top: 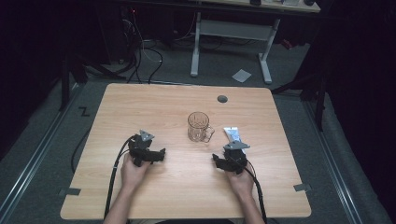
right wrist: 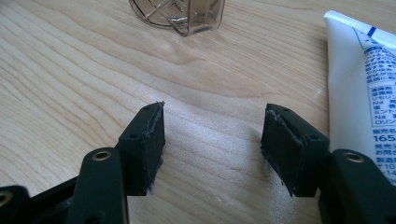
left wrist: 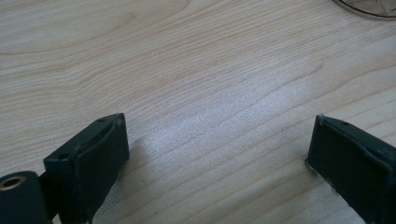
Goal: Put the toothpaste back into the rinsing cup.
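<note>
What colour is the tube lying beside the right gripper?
White tube with blue print; the right gripper view shows it best.

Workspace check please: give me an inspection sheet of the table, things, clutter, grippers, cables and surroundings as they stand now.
Surface: wooden table, grey grommet near far edge.
Job's things: glass mug upright at centre; white tube lying flat to its right.
Clutter: nothing seen.
Grippers: left gripper open, empty; right gripper open, empty, beside the tube.
Cables: one black cable trails from each gripper.
Surroundings: dark room, white desk frame, floor cables behind.
</note>
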Demonstrator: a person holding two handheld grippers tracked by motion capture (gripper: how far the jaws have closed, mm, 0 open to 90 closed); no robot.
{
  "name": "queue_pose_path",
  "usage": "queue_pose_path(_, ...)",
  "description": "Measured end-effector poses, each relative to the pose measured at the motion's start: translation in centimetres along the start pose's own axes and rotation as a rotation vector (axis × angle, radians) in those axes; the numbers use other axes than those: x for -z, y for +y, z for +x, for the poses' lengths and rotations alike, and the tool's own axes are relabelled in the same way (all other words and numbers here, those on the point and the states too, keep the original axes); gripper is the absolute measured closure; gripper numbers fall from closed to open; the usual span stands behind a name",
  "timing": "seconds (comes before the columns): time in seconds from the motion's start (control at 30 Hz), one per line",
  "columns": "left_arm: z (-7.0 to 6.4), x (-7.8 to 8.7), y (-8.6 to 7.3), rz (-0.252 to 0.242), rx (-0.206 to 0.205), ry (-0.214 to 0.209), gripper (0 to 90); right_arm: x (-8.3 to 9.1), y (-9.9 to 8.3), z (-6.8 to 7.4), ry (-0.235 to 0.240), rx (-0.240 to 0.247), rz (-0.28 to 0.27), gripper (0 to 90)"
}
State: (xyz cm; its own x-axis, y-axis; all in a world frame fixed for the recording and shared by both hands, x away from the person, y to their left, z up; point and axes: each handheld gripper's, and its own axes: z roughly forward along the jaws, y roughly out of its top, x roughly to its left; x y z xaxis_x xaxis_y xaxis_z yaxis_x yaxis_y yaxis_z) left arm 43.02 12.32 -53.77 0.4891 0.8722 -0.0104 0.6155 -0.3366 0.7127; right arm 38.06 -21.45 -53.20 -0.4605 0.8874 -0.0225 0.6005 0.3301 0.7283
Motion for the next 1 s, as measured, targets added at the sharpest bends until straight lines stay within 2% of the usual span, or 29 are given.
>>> queue_pose_path(0.8, 0.01, -0.01, 0.01, -0.001, 0.000, 0.000, 5.6, 0.02, 0.00, 0.05, 0.004, -0.002, 0.003, 38.5)
queue_pose_path(1.0, 0.01, -0.02, 0.01, 0.000, 0.000, 0.000, 5.6, -0.01, -0.01, 0.13, 0.015, 0.009, 0.007, 33.7)
